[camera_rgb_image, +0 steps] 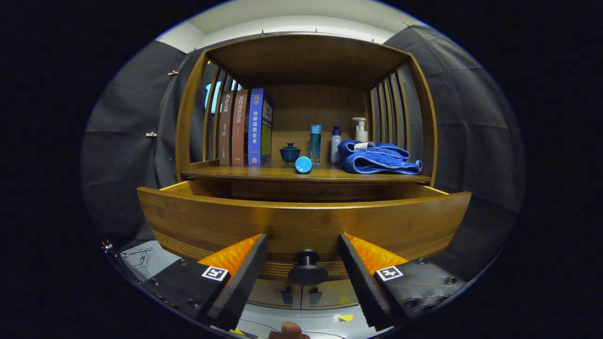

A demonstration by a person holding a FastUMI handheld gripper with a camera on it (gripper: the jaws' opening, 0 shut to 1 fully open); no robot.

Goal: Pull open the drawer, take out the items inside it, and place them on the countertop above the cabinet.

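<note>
A: Tool [304, 278] state?
B: Fingers gaping wide, gripping nothing, the drawer [301, 221] knob [307, 268] sitting dead centre between them

A: And the drawer?
B: Standing pulled out straight ahead, below the counter [264, 173]; contents hiding behind its front panel

I hold my gripper [304, 263] level, its two fingers [245, 278] spread wide apart and pressing on nothing; a fingertip of my hand [288, 331] shows beneath.

Brown wooden drawer [301, 221] with a black knob [307, 269]; blue folded towel [379, 158], blue-spined book [255, 126], turquoise cap [303, 165].
</note>
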